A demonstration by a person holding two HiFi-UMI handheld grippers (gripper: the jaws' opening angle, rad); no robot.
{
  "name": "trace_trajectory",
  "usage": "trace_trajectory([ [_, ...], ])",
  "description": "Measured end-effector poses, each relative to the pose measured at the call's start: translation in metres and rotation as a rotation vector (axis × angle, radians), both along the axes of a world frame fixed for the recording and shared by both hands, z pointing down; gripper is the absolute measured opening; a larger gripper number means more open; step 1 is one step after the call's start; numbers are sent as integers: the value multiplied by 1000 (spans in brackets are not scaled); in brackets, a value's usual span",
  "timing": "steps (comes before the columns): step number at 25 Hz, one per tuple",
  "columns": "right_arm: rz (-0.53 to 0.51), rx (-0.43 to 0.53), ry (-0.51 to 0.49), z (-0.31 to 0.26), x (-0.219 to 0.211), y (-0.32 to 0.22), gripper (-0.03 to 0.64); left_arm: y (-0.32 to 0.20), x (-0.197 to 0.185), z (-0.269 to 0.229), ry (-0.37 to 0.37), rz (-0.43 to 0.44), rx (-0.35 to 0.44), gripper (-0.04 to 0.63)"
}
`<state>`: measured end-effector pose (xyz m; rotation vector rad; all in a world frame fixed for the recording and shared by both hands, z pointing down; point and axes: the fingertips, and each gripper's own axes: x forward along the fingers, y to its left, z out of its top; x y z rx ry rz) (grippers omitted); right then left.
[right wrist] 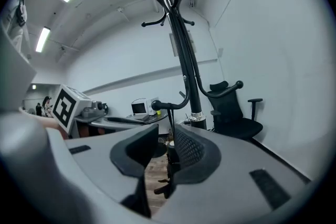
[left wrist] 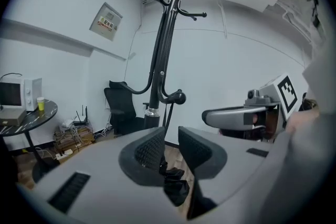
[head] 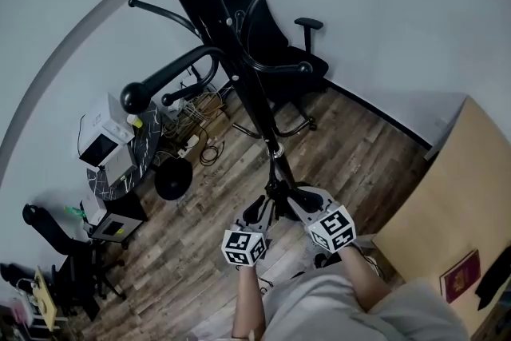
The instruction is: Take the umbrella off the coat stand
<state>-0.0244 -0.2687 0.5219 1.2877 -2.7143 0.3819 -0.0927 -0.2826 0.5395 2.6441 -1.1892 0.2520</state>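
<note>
The umbrella (right wrist: pixel 170 162), one only, black and folded, hangs low beside the pole of the single black coat stand (head: pixel 209 16). We see one thin strap (right wrist: pixel 168 126) running down to it from the ball-tipped lower arm. In the right gripper view we count two such curved lower arms, one to each side of the pole.

We hold two grippers, both brought in around the umbrella from opposite sides. The left gripper (left wrist: pixel 169 141) has its jaws apart by a narrow gap, with the umbrella's crumpled black fabric low in that gap. The right gripper (right wrist: pixel 166 136) has its jaws apart too, and the umbrella's body stands between them, just beside the right-hand pad. We see neither pair pressing on it.

Around the stand we count one black office chair (head: pixel 275 44), one round dark table (head: pixel 128 176) with one white microwave (head: pixel 100 141) and one yellow cup (head: pixel 136 122), and one cardboard box (head: pixel 447 204).
</note>
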Motion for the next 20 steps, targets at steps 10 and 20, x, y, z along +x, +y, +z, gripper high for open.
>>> trace_trajectory([
  [10, -239, 65, -16, -3, -16, -29, 104, -41, 30, -4, 32, 205, 91, 91],
  [20, -624, -39, 42, 6, -21, -54, 103, -51, 37, -10, -5, 325, 109, 89],
])
